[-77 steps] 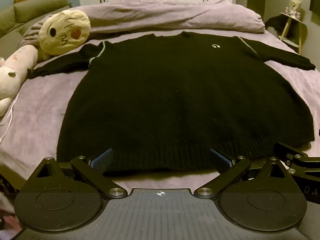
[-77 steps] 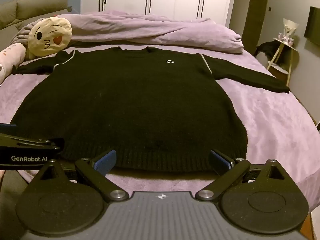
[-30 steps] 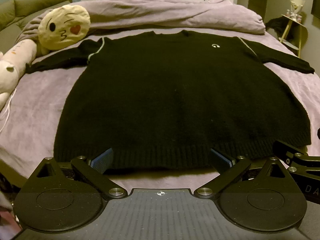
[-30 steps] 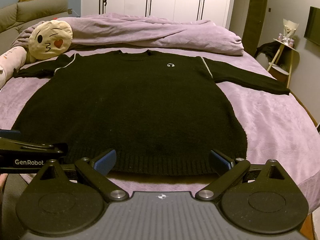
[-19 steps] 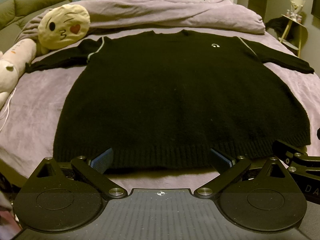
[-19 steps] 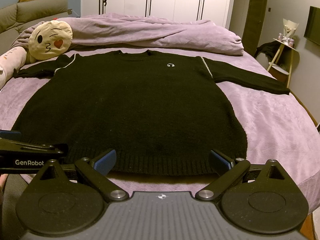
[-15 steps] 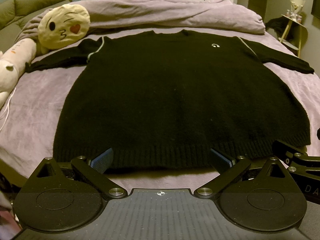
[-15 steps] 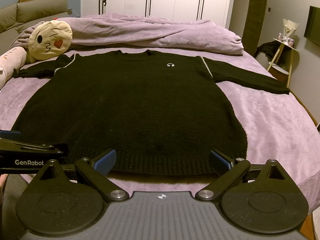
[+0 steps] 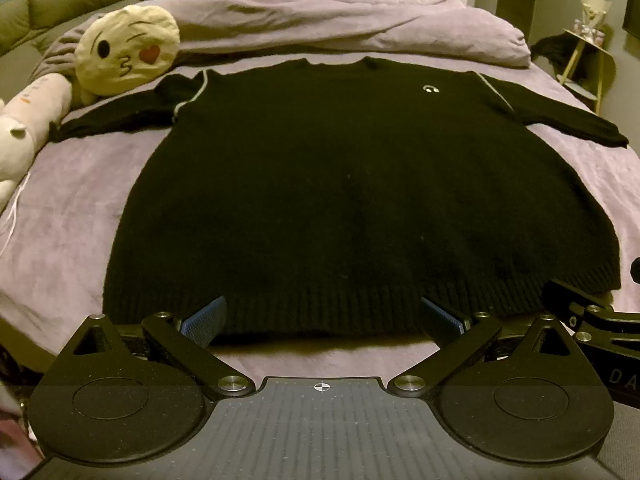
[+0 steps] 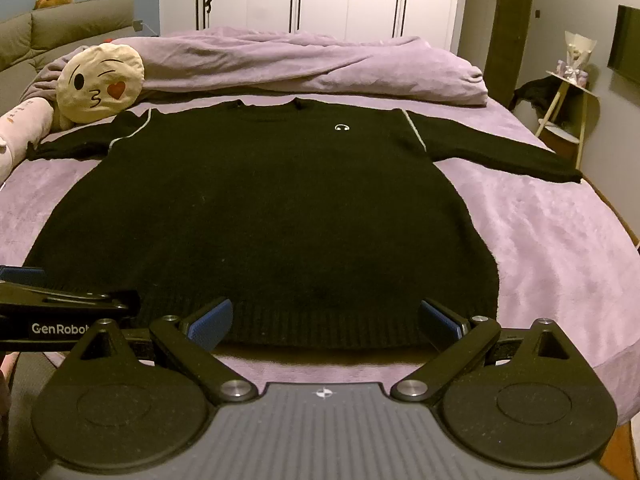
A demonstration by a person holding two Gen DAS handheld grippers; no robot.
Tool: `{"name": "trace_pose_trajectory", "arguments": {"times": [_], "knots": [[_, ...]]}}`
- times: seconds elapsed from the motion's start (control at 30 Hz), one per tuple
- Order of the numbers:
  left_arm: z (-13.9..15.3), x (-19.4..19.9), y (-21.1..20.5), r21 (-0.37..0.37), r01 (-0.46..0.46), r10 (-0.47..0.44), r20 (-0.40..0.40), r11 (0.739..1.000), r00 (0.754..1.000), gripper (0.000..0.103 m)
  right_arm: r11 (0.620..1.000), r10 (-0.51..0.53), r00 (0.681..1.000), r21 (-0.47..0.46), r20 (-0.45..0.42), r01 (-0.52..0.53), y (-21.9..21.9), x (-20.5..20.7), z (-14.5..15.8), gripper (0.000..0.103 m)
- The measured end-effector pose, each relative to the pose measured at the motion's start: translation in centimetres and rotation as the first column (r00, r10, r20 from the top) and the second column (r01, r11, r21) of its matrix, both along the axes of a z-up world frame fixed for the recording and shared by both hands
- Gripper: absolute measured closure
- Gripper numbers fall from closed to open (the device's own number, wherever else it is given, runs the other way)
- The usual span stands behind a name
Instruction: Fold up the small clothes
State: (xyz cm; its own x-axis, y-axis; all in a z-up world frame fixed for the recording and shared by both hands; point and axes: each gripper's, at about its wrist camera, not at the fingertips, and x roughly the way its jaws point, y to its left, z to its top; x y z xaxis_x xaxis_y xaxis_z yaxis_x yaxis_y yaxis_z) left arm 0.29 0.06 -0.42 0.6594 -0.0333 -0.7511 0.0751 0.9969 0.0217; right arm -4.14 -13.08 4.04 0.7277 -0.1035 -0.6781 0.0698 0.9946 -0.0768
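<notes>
A black knit sweater (image 9: pixel 352 184) lies flat and spread out on the purple bed (image 9: pixel 72 216), sleeves out to both sides, hem nearest me. It also shows in the right wrist view (image 10: pixel 272 216). My left gripper (image 9: pixel 322 320) is open and empty, its blue pads just short of the hem. My right gripper (image 10: pixel 324 320) is open and empty at the hem too, to the right of the left one. The right gripper's body shows at the right edge of the left wrist view (image 9: pixel 592 320); the left gripper's body shows at the left edge of the right wrist view (image 10: pixel 60 316).
A round emoji pillow (image 9: pixel 126 54) and a long plush toy (image 9: pixel 24 136) lie at the bed's left. A bunched purple duvet (image 9: pixel 340 28) lies beyond the collar. A side table (image 10: pixel 568 108) stands at the right; the bed's right edge (image 10: pixel 624 232) drops off.
Both grippers have risen slightly over the last seconds, and are almost still in the last half second. Both stay open. The sweater has not moved.
</notes>
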Motion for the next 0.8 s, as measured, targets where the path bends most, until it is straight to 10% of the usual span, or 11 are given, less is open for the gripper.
{"name": "trace_pose_trajectory", "arguments": {"times": [0.8], "knots": [[-0.09, 0.11, 0.18, -0.001, -0.007, 0.007, -0.007, 1.000, 1.000, 0.000, 0.999, -0.021, 1.000, 0.026, -0.007, 0.021, -0.43, -0.07, -0.35, 0.004]]}}
